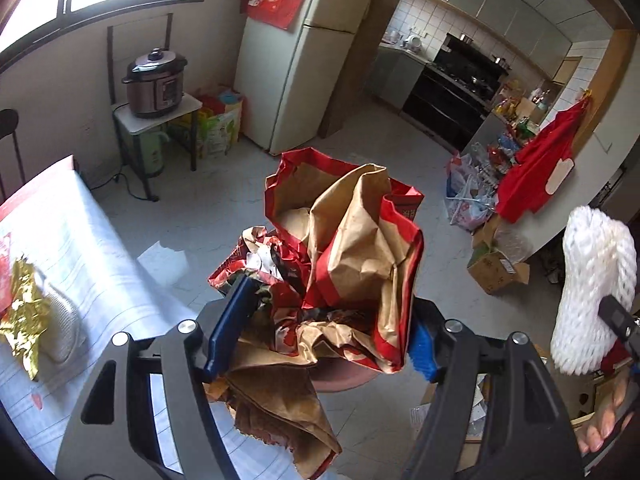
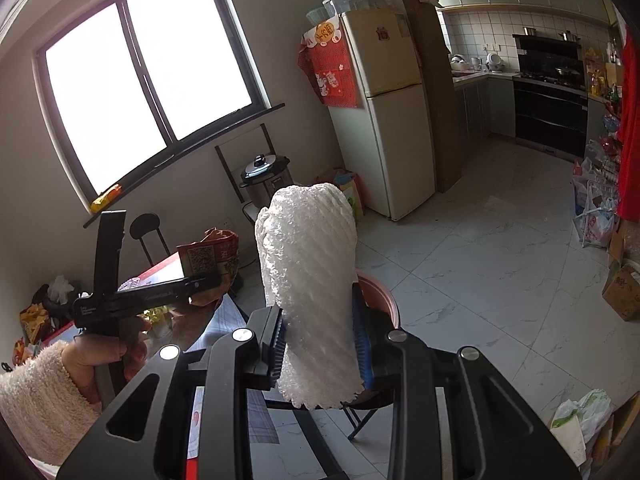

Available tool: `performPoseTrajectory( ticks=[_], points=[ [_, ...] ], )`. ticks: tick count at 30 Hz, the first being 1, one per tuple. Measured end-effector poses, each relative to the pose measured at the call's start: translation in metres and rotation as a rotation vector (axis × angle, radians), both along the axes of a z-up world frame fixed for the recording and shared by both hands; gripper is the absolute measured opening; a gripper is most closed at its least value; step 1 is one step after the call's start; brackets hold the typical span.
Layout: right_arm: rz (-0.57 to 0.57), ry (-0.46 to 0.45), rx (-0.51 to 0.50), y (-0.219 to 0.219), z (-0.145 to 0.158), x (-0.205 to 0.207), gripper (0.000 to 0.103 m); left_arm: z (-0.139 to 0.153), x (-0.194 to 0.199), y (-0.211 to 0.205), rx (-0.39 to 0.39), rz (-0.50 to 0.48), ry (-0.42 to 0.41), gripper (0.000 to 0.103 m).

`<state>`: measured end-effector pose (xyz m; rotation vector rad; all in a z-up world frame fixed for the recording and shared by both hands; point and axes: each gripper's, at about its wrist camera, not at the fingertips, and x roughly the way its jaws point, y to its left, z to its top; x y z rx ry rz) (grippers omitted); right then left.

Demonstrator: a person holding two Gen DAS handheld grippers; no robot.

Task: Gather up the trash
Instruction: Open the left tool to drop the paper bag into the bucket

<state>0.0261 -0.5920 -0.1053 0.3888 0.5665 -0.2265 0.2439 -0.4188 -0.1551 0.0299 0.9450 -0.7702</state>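
My left hand-held gripper (image 1: 324,332) is clamped on a crumpled red-and-brown paper bag (image 1: 348,248), held in the air just above the round pink plastic bin (image 2: 380,292). My right hand-held gripper (image 2: 320,344) pinches a white foam-net sleeve wrapped in bubble film (image 2: 308,280), upright, also above that bin. A crumpled gold foil wrapper (image 1: 24,312) lies on the striped-cloth desk (image 1: 100,248), left of the bin.

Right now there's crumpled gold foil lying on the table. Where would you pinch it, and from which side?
I'd pinch the gold foil on its raised, bunched middle, coming straight down from above. It lies low on the table against a pale bundle, so a sideways approach would probably scrape the cloth. Both grippers are full, though: the left holds a paper bag, the right foam netting.
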Motion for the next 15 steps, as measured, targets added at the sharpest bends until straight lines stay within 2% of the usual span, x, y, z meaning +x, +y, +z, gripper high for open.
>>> performPoseTrajectory(
  ticks=[5, 6, 7, 11, 15],
  points=[
    [-0.045, 0.022, -0.01, -0.011, -0.004, -0.015, 0.029, 0.003, 0.007, -0.052, -0.043, -0.058, -0.01, 0.078],
    [-0.052, 0.026, -0.01, -0.013, -0.005, -0.017, 0.029, 0.006, 0.007, -0.057, -0.047, -0.07, -0.016, 0.083],
    [-0.058, 0.029, -0.01, -0.015, -0.006, -0.018, 0.029, 0.01, 0.006, -0.06, -0.052, -0.078, -0.033, 0.092],
    [-0.066, 0.034, -0.006, -0.019, -0.01, -0.016, 0.029, 0.032, -0.003, -0.052, -0.066, -0.082, -0.12, 0.097],
    [-0.044, 0.032, -0.012, -0.019, -0.011, -0.003, 0.029, 0.048, -0.011, -0.017, -0.055, 0.003, -0.148, 0.097]
  ],
)
